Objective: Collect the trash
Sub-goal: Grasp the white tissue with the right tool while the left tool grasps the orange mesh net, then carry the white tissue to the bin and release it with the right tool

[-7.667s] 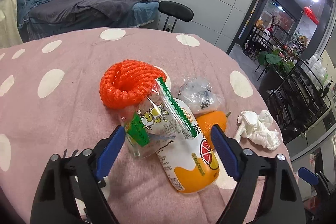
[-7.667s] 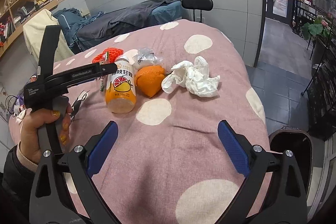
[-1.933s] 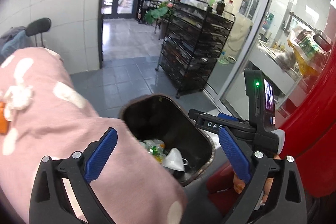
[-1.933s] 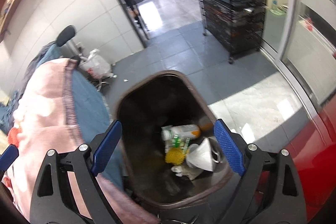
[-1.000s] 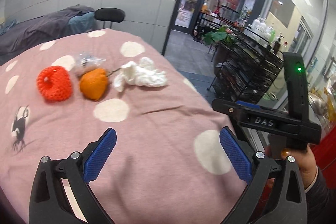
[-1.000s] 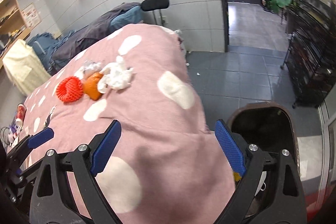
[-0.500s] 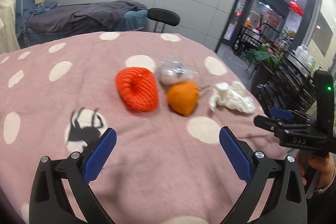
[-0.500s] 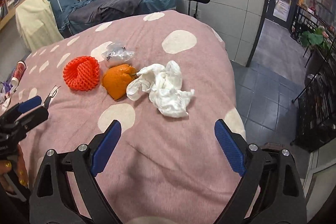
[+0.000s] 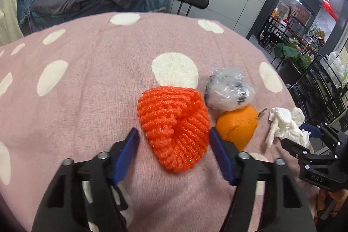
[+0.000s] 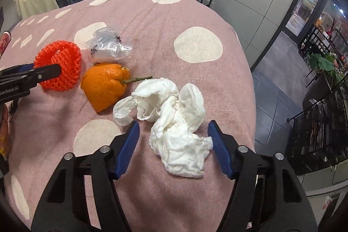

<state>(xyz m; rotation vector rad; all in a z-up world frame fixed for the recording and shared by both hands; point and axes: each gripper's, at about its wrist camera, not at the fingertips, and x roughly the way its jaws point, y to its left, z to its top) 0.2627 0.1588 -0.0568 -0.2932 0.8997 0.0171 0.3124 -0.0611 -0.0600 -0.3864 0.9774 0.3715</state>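
- While both my tongs have just been closing, neither grips yet.
- Left gripper: jaws half open around the red net; right pad at its edge, left pad apart.
- Right gripper: half open, straddling the tissue; contact unclear.
- Orange between net and tissue; plastic wrap just beyond, on the pink cloth.

The left gripper hides part of the orange foam net.
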